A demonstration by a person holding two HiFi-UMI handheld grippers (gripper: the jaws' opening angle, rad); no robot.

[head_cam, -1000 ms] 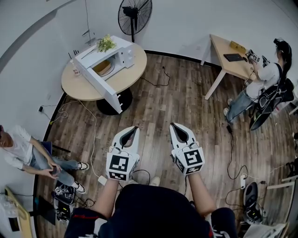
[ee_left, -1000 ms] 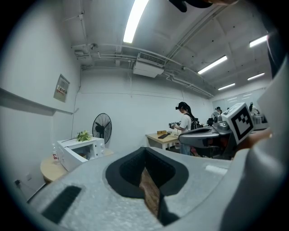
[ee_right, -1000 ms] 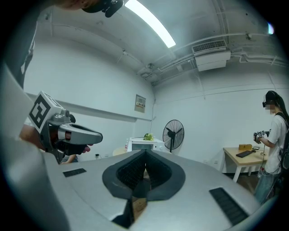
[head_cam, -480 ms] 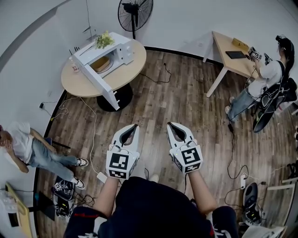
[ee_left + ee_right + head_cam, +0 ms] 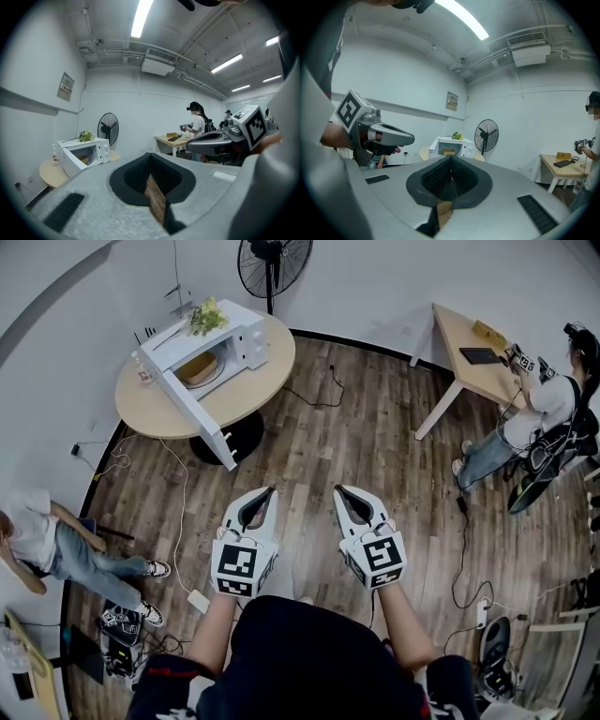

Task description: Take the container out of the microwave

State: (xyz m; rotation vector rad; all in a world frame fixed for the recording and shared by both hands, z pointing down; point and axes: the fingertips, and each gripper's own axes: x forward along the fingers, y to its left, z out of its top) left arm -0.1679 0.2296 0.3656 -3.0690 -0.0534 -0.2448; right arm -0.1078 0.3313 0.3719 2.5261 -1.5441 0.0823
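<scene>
Head view shifts slightly. Left hand-held gripper [image 5: 270, 490] and right hand-held gripper [image 5: 338, 489] stay clenched, empty. Microwave [image 5: 242, 337] on bench [image 5: 155, 415], door open, container [image 5: 197, 367] inside, well apart: approach barely begun.

Round wooden table [image 5: 157, 414], open white microwave [image 5: 246, 339] on top

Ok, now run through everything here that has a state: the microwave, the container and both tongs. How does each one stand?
microwave: on the round table, door swung wide open.
container: inside the microwave, not yet taken out.
left tongs: shut, empty, well short of the microwave.
right tongs: shut, empty, well short of the microwave.
</scene>
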